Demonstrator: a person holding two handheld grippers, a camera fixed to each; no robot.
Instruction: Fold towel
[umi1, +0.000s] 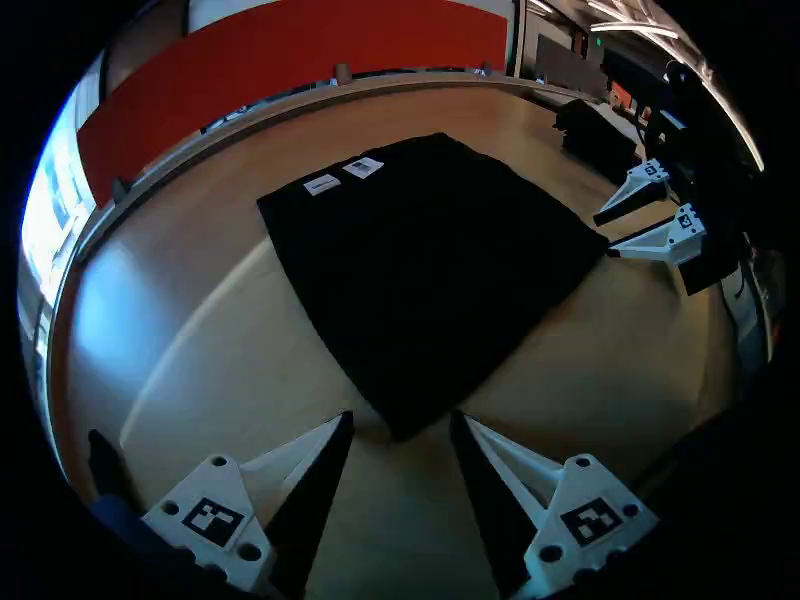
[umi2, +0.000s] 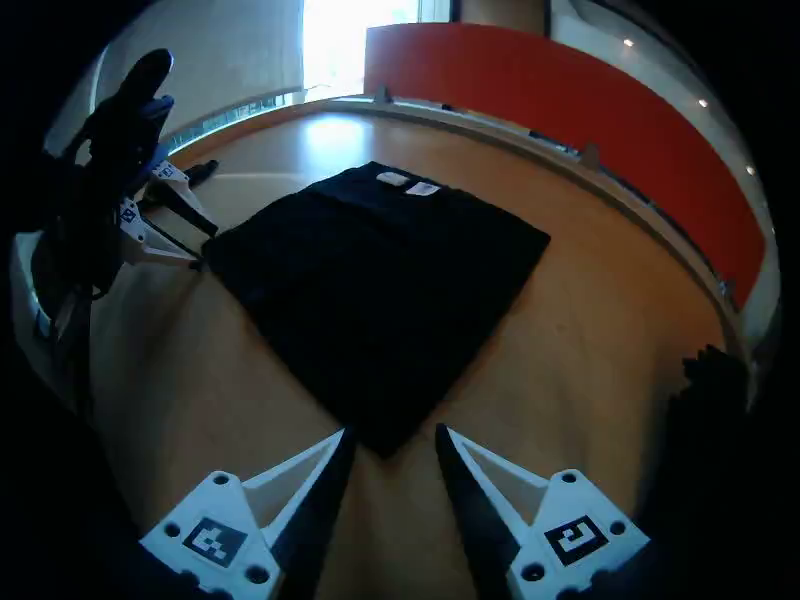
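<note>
A black towel (umi1: 430, 260) lies flat on the wooden table (umi1: 200, 330), with two white labels (umi1: 342, 176) at its far corner. My left gripper (umi1: 400, 418) is open, and the towel's near corner points into the gap between its white fingers (umi1: 300, 460) without being pinched. My right gripper (umi2: 392, 432) is also open, straddling another corner of the towel (umi2: 380, 300). In the left gripper view the right gripper (umi1: 603, 237) sits at the towel's right-hand corner. In the right gripper view the left gripper (umi2: 207, 248) sits at the far left corner, with a hand behind it.
A red wall panel (umi1: 300, 50) runs behind the table's curved far edge (umi1: 330, 95). A black object (umi1: 595, 135) rests on the table beyond the right gripper. Another dark shape (umi2: 715, 395) sits at the table's right side. Bare wood surrounds the towel.
</note>
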